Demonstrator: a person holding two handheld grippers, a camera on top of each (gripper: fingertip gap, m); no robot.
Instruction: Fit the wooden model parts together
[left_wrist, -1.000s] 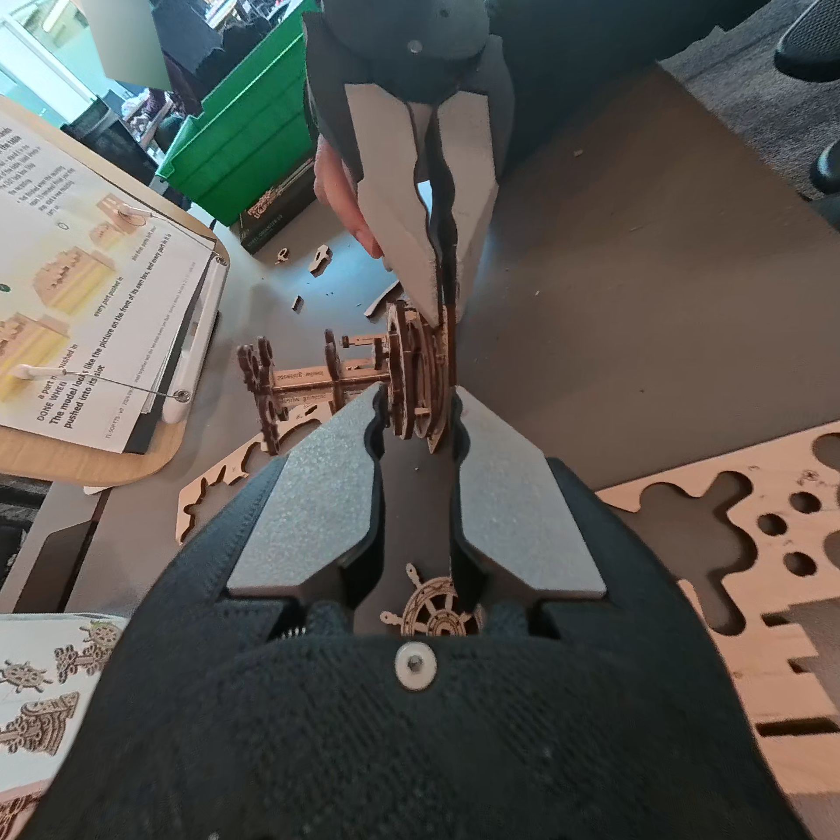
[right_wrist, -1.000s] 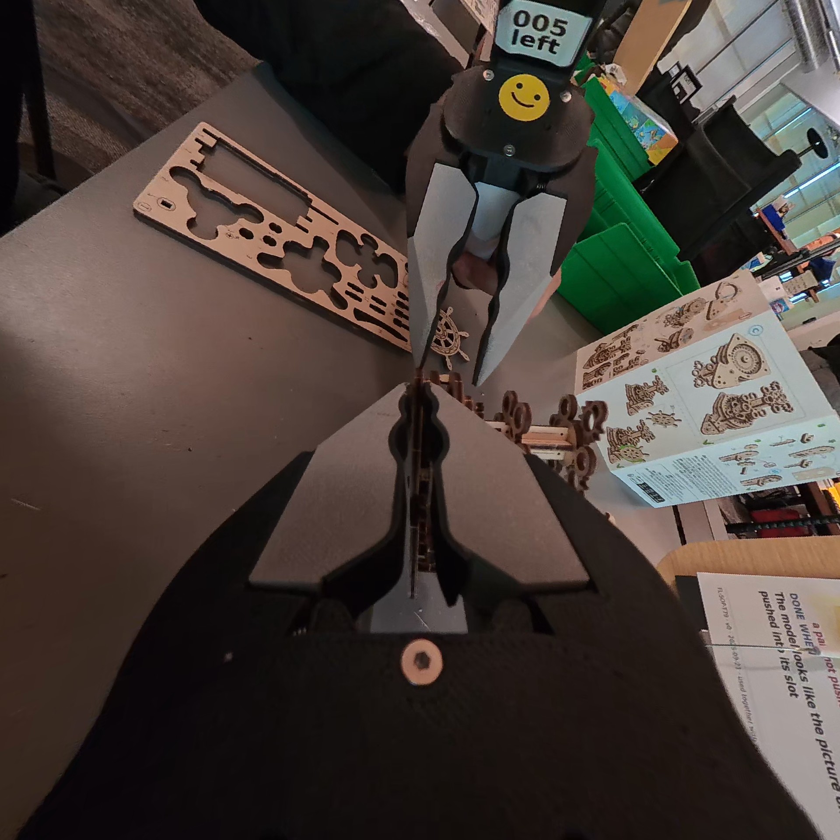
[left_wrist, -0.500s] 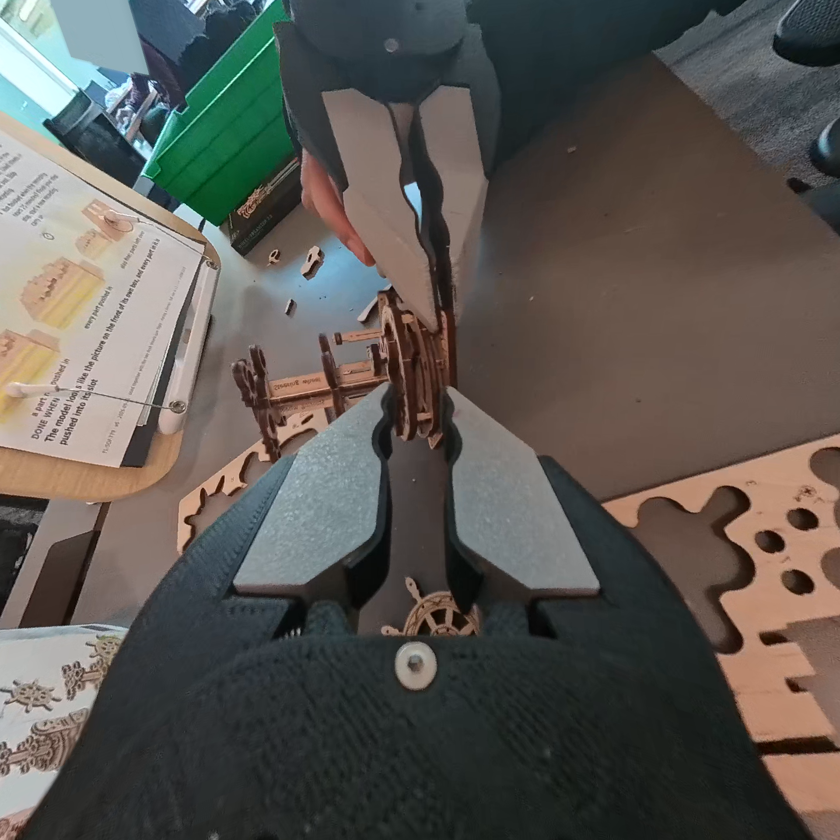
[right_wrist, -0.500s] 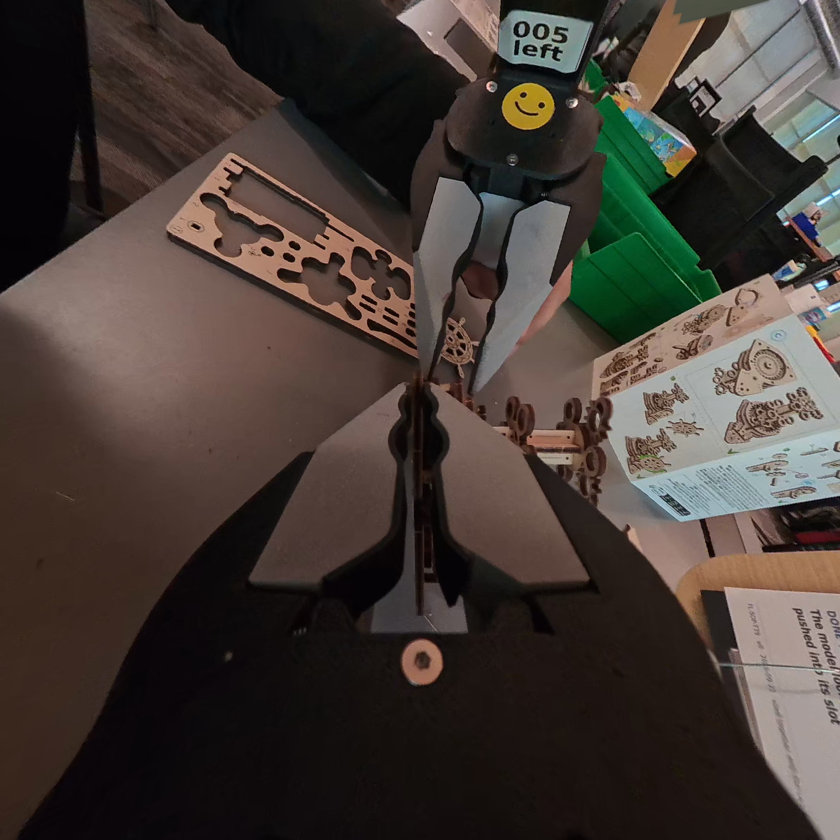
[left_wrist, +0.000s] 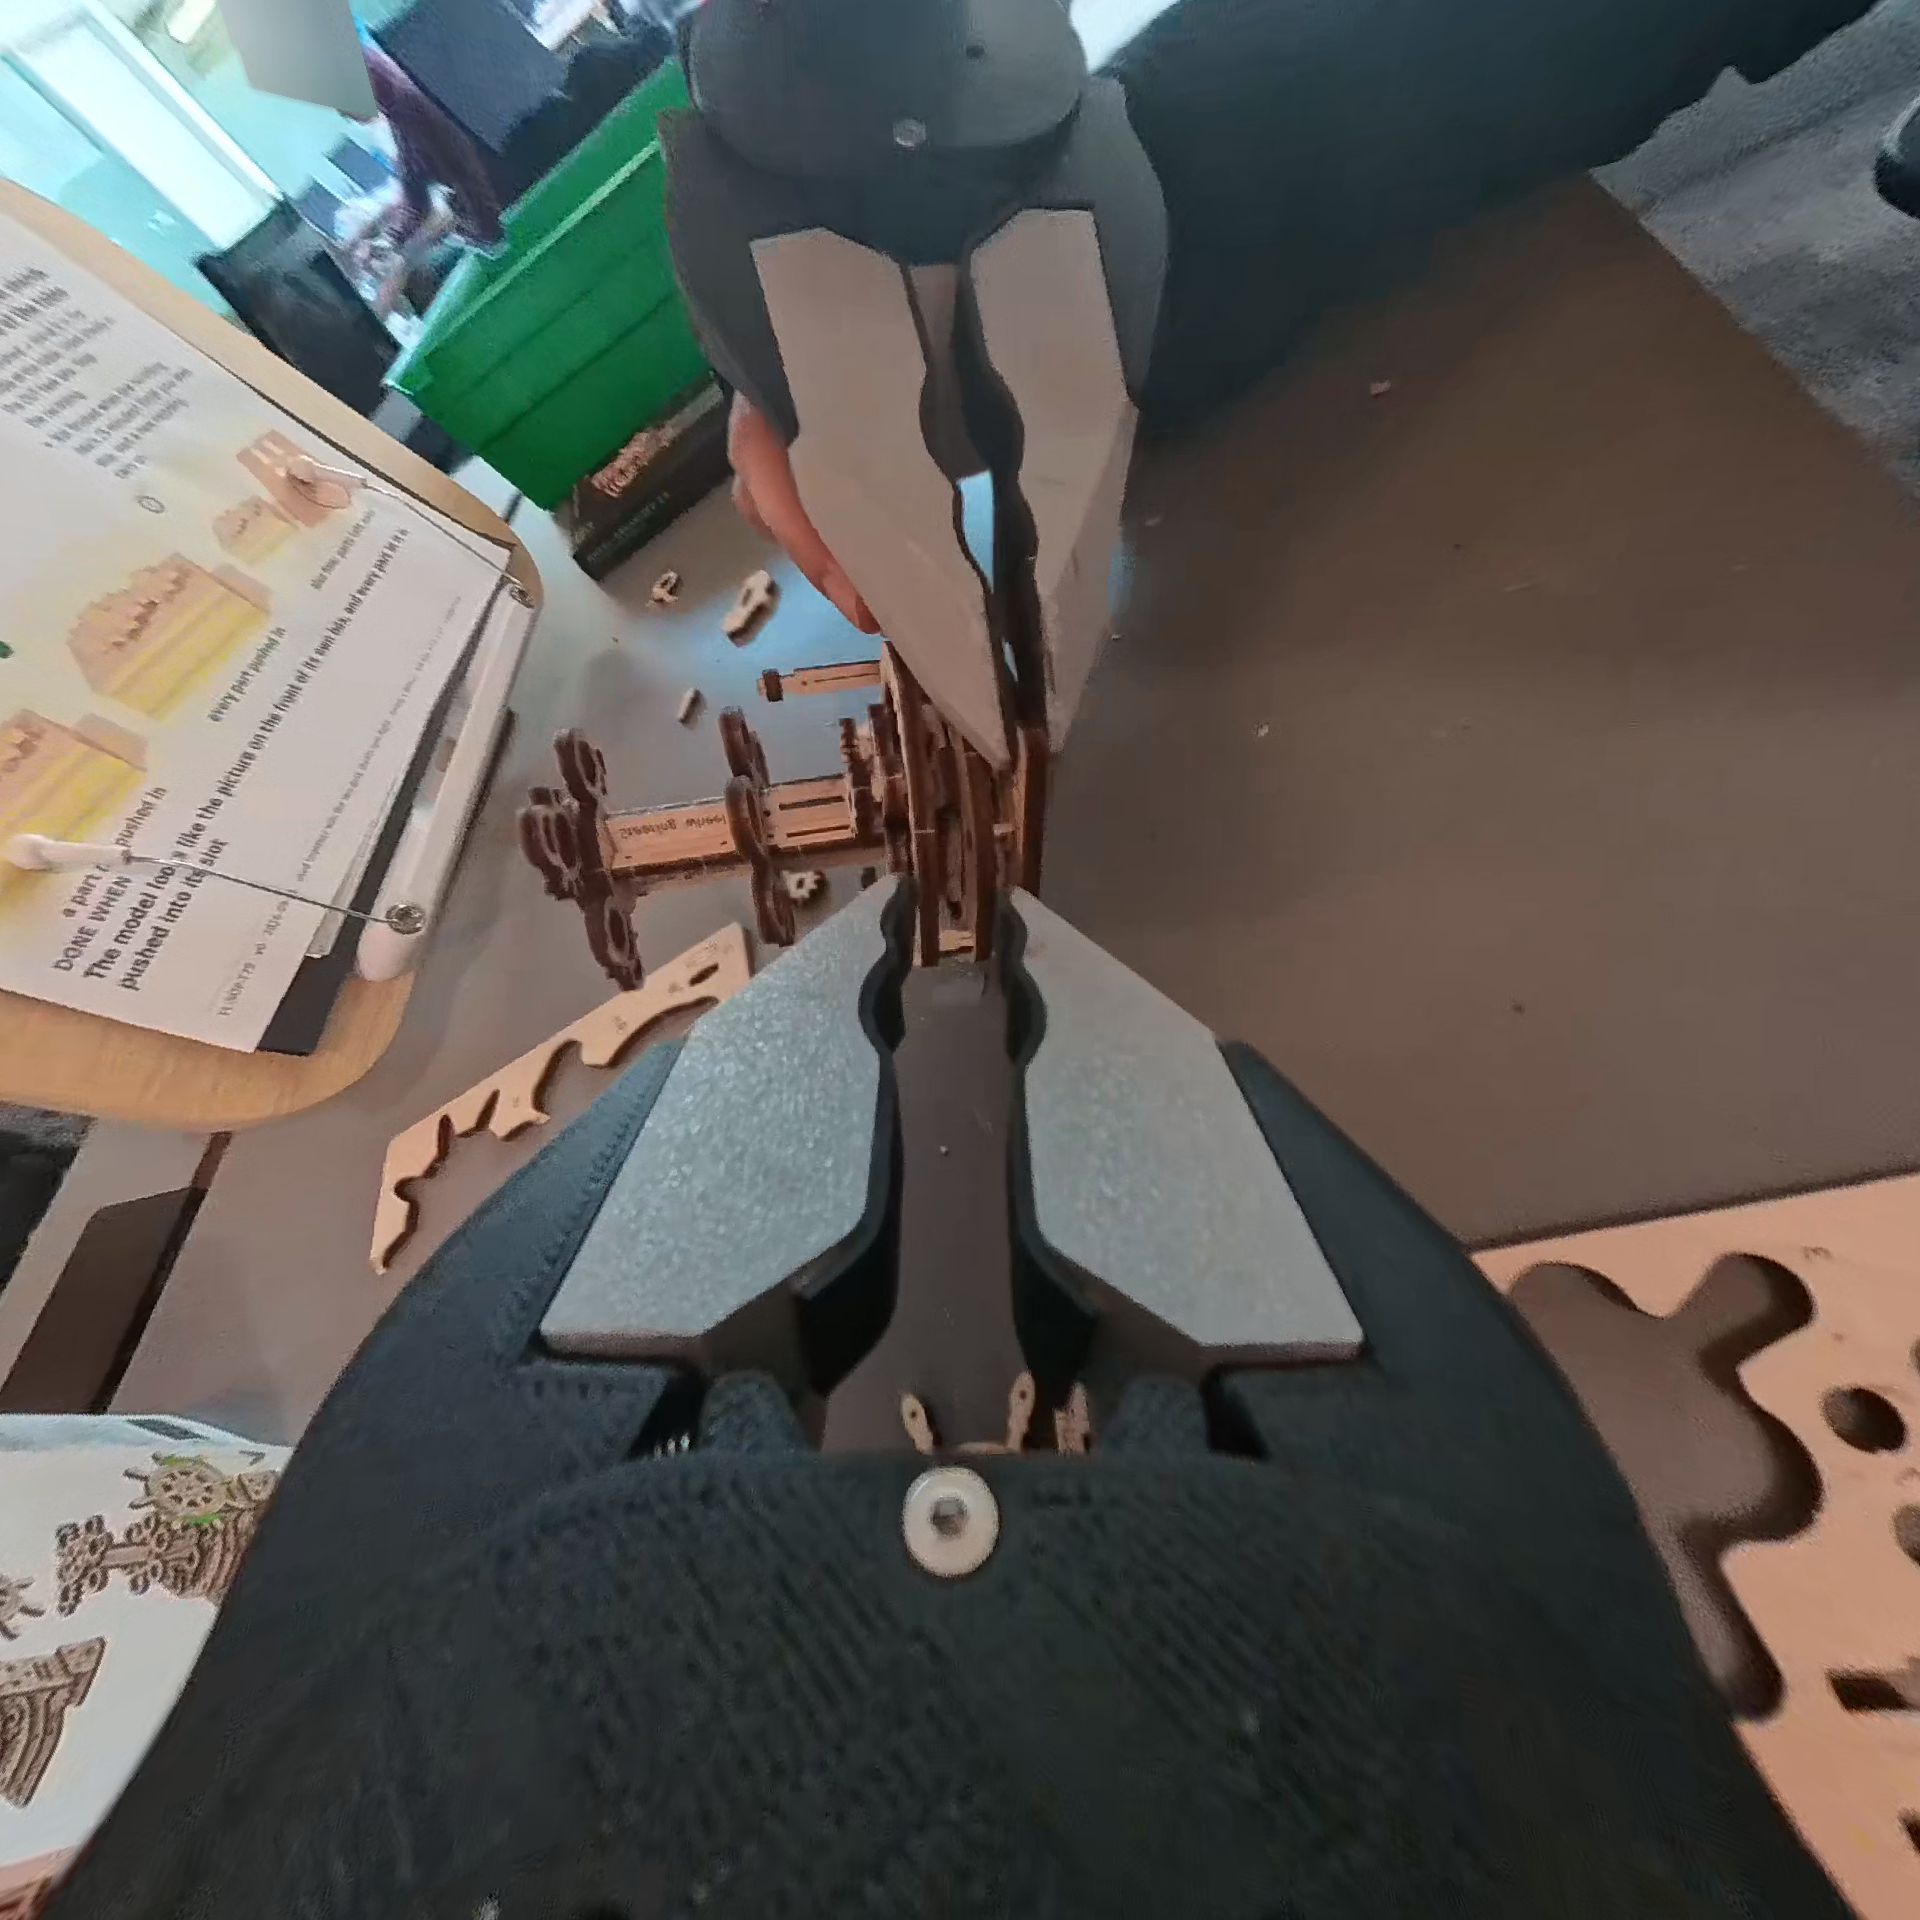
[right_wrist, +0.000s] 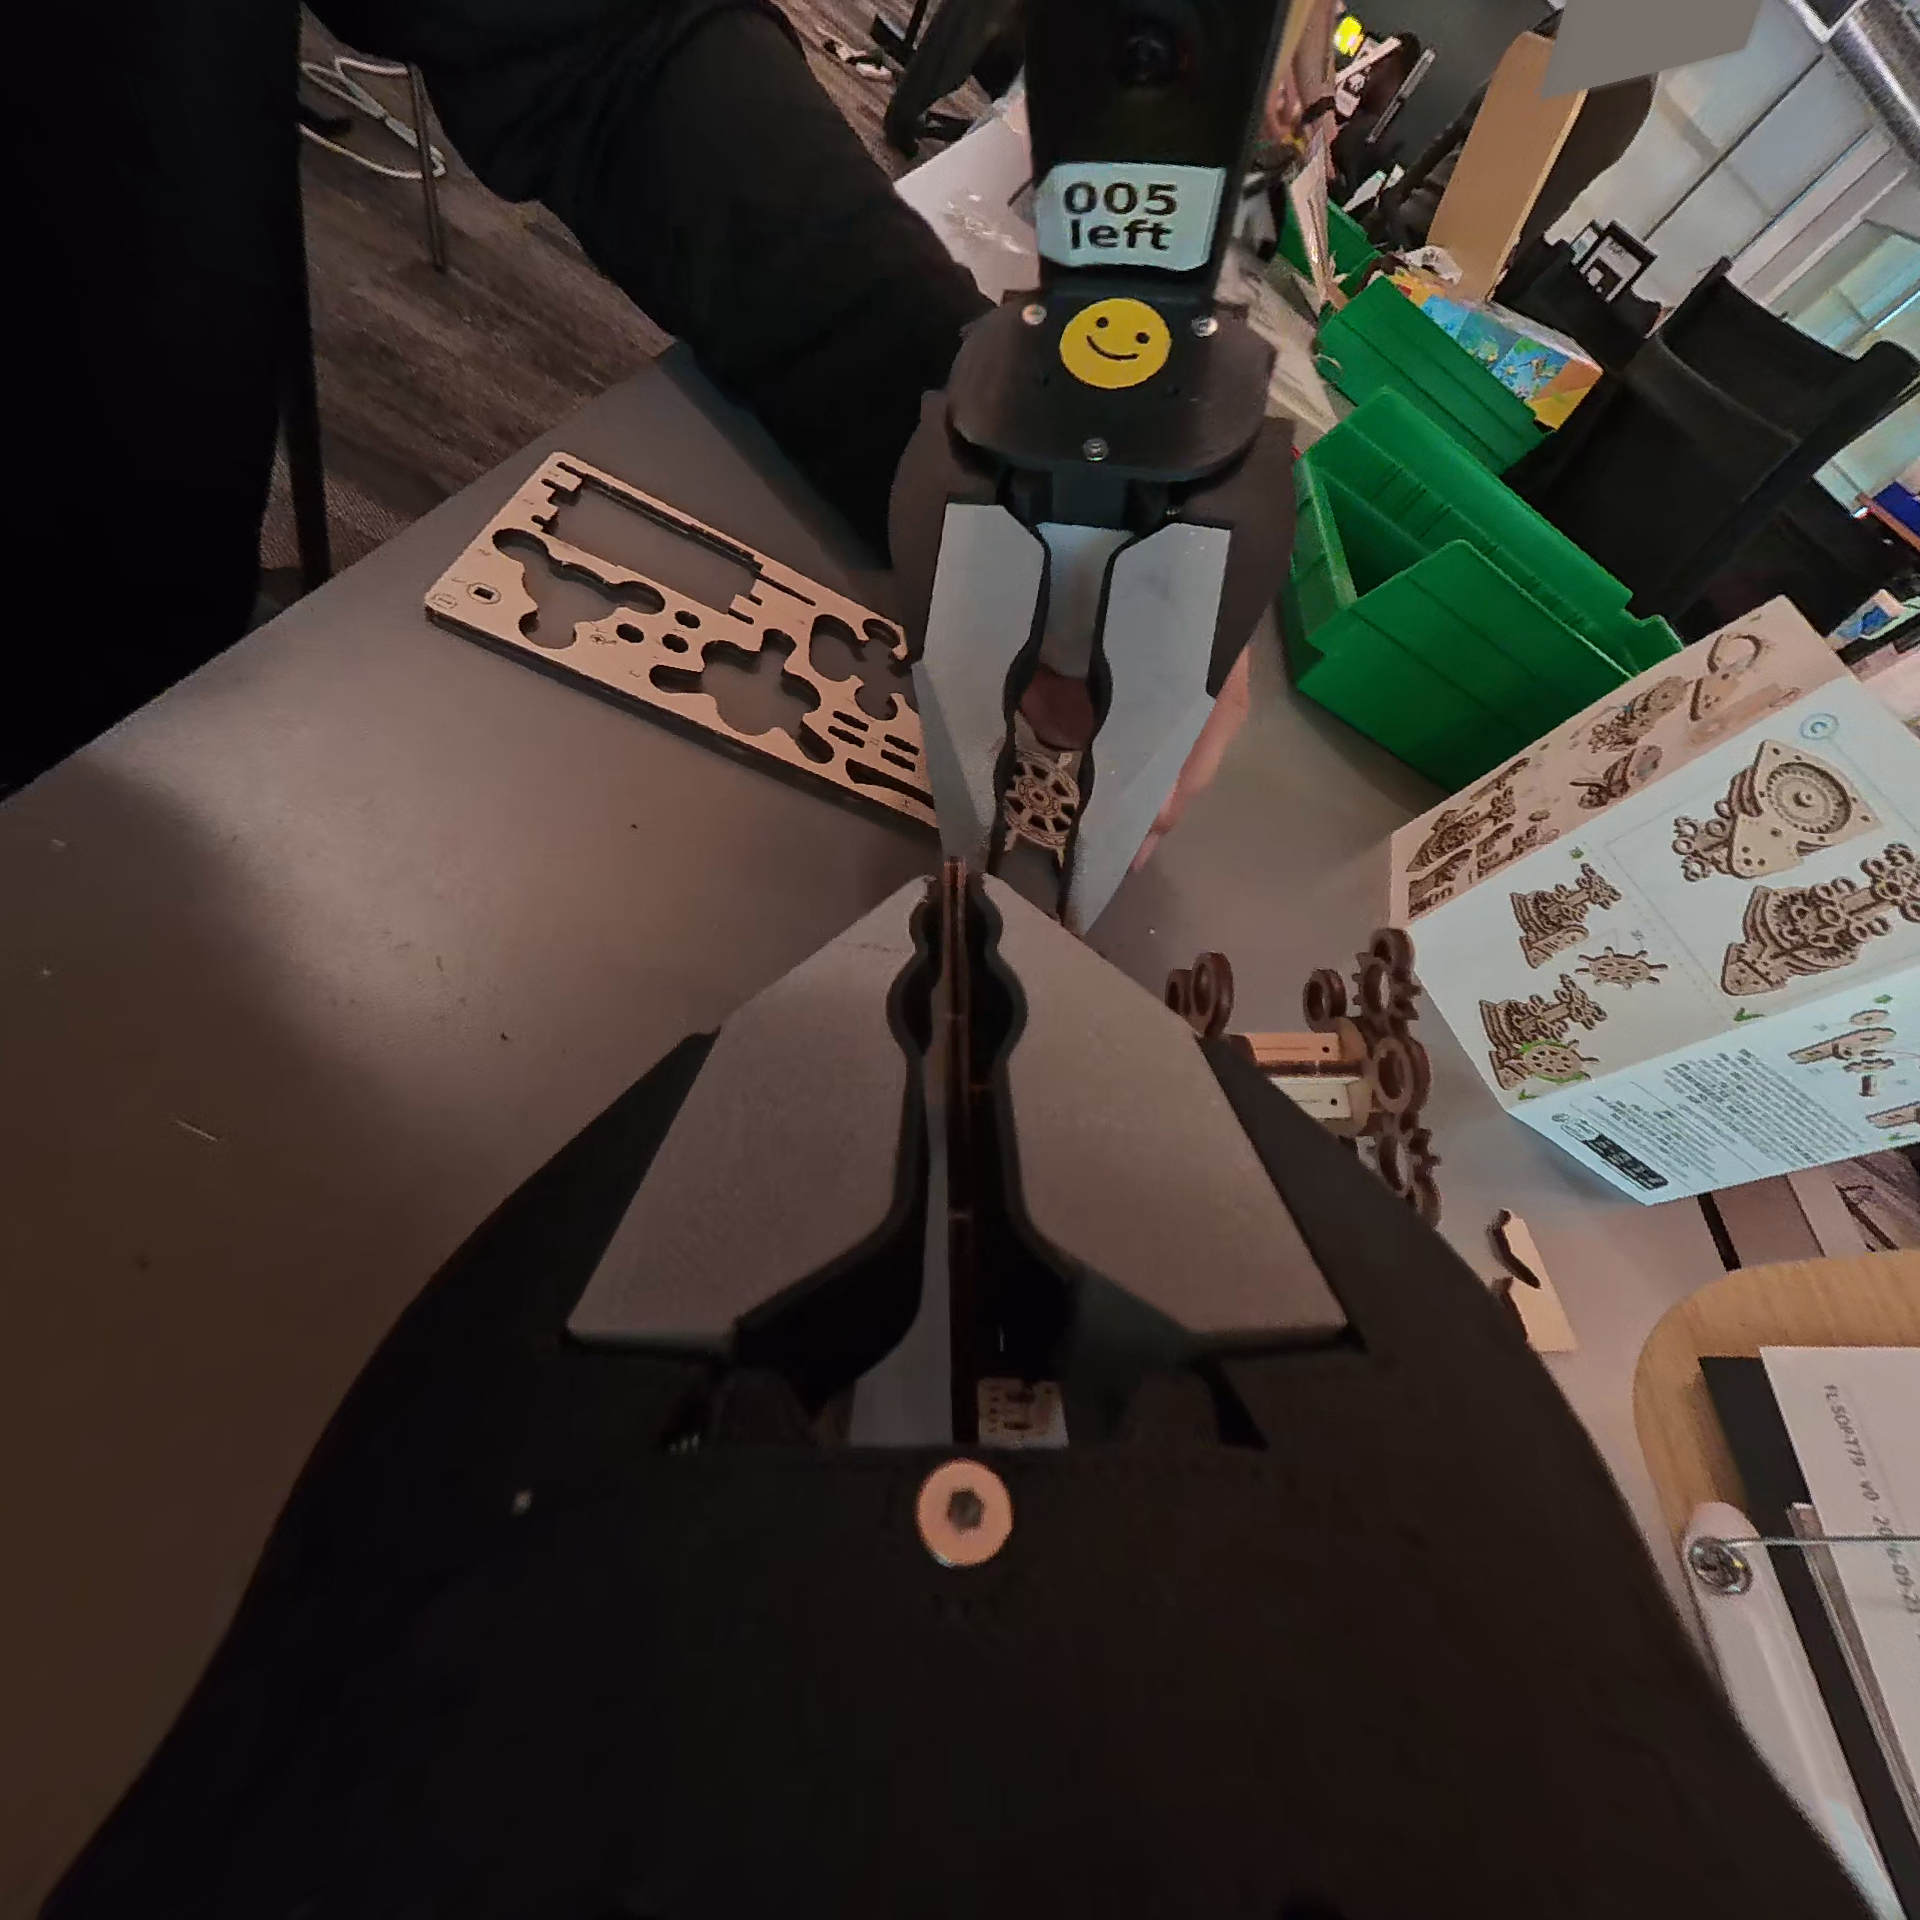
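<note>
The wooden model (left_wrist: 727, 821), a shaft with dark gears and a stack of discs, stands on the grey table; it also shows in the right wrist view (right_wrist: 1340, 1049). My right gripper (right_wrist: 956, 894) is shut on a thin upright plate at the model's disc end, and comes down from above in the left wrist view (left_wrist: 1013, 753). My left gripper (left_wrist: 956, 904) is narrowly open, its fingertips on either side of the disc stack's lower edge. A small ship's wheel part (right_wrist: 1042, 800) lies on the table under the left gripper (right_wrist: 1018, 894).
A cut-out wooden sheet (right_wrist: 665, 623) lies far left in the right view. A clipboard with instruction pages (left_wrist: 208, 675), a light offcut strip (left_wrist: 561, 1070) and loose small pieces (left_wrist: 750, 603) lie left of the model. Green bins (right_wrist: 1455, 582) and a folded booklet (right_wrist: 1683, 935) are nearby. My two grippers' fingertips are within a few centimetres of each other.
My left gripper's fingers have narrowed and come closer around the model's disc end. My right gripper has kept its hold on the plate.
</note>
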